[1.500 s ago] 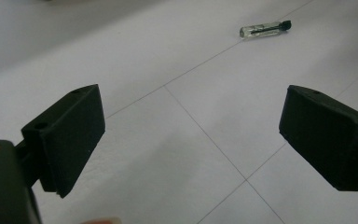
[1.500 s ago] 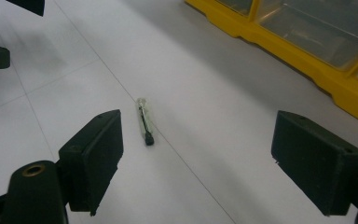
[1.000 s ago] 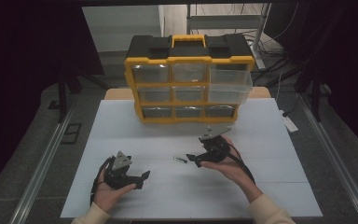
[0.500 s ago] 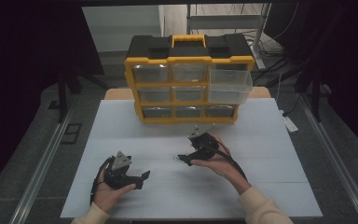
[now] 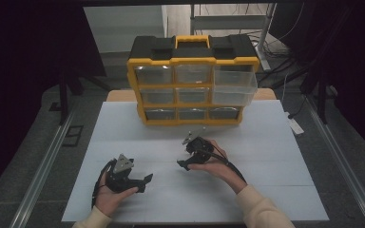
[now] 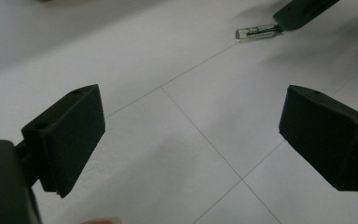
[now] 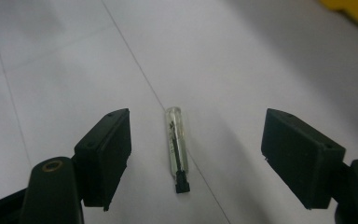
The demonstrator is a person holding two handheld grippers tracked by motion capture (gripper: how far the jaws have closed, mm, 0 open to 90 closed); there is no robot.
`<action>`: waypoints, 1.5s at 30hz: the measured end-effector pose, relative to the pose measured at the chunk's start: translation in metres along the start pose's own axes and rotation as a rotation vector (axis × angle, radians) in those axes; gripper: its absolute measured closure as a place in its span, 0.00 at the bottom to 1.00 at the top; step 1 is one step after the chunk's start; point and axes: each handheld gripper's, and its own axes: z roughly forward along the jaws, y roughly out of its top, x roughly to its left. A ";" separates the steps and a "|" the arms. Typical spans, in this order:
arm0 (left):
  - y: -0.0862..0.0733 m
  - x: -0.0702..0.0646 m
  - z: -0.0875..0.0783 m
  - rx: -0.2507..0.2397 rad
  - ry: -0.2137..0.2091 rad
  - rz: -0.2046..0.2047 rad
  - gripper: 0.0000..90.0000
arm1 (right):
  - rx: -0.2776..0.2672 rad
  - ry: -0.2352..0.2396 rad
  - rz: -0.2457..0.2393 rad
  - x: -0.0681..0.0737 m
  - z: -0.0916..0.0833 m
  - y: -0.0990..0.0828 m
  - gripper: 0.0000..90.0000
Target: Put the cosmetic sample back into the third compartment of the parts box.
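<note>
Now we bring our right gripper (image 7: 193, 163), jaws parted and just closing, around the small glass tube (image 7: 175, 140). Squeezing off-centre could roll it away across the white table (image 7: 51, 60)

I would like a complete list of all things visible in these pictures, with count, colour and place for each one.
small tube: one, clear glass with a black end piece, lying flat on the table between the right gripper's open jaws, touching neither.
drawer organiser: one, yellow frame with black top and clear drawers, standing at the far side of the table; the upper right drawer is pulled out.
table: one, white top with thin seam lines, under everything.
white block: one, by the table's right edge; too small to identify.
left gripper: one, black, jaws open and empty, near front left of the table.
right gripper: one, black, jaws wide and just closing, over the tube.
</note>
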 end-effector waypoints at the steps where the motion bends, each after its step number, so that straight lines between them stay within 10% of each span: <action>1: 0.000 0.000 0.000 0.000 0.000 0.000 0.08 | 0.008 -0.004 -0.002 0.000 0.002 0.000 0.29; 13: -0.001 0.000 0.000 0.002 0.003 0.000 0.08 | 0.076 0.019 -0.042 0.005 0.018 0.000 0.44; 26: -0.001 0.000 0.000 0.007 0.006 0.001 0.08 | 0.090 0.067 -0.083 0.007 0.014 0.001 0.90; 45: -0.001 0.001 0.000 0.006 0.009 -0.002 0.08 | -0.026 0.067 -0.054 0.008 -0.026 -0.002 0.91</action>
